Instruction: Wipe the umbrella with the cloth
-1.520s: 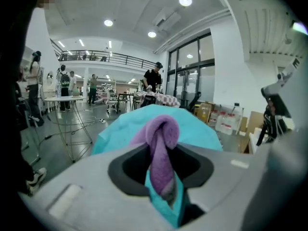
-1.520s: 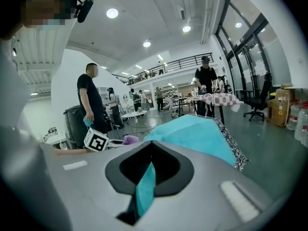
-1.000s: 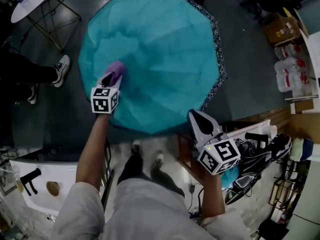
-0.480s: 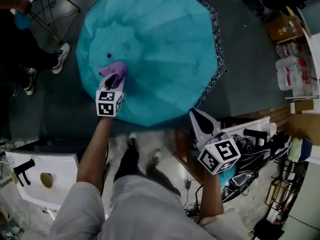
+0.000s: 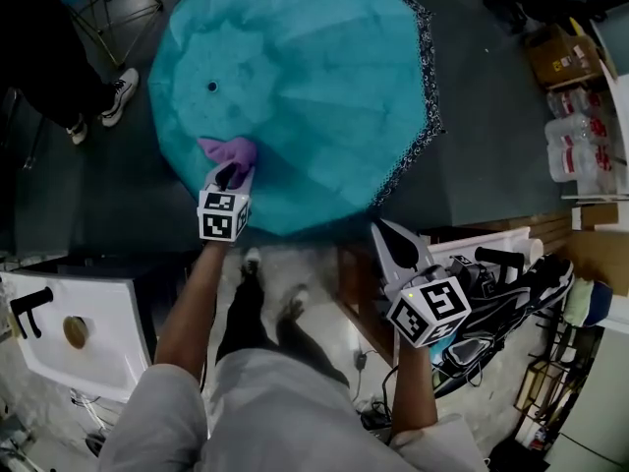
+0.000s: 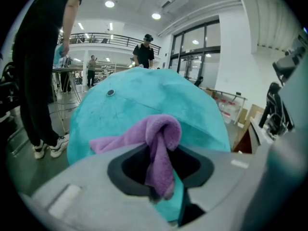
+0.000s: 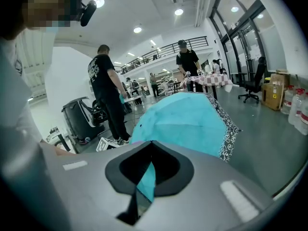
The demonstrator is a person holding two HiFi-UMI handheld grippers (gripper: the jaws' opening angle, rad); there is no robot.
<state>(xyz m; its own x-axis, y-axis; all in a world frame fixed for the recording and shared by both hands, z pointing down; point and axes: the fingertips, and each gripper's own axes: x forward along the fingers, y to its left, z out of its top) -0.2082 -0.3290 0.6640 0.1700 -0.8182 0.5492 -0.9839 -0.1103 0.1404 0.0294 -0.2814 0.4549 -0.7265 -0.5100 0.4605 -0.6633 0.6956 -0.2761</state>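
The open teal umbrella (image 5: 305, 77) lies canopy-up on the floor, its patterned dark trim along the right edge. A purple cloth (image 5: 232, 151) rests on its near-left panel, below the small top cap (image 5: 211, 87). My left gripper (image 5: 229, 172) is shut on that cloth, pressing it onto the canopy. In the left gripper view the cloth (image 6: 162, 141) hangs folded between the jaws of the left gripper (image 6: 161, 184), with the umbrella (image 6: 144, 102) right behind it. My right gripper (image 5: 385, 232) hovers off the umbrella's near-right edge, shut and holding nothing. The right gripper (image 7: 146, 172) looks toward the umbrella (image 7: 187, 121).
A bystander's sneaker (image 5: 119, 94) and dark legs are at the umbrella's left. A white basin (image 5: 74, 323) stands lower left. Bags and gear (image 5: 511, 293) crowd the lower right; a cardboard box (image 5: 555, 55) and water bottles (image 5: 578, 155) line the right side. People (image 7: 107, 88) stand beyond.
My left gripper has dragged the cloth down the canopy toward its near edge. The bystander at the left has shifted. The right gripper has stayed where it was.
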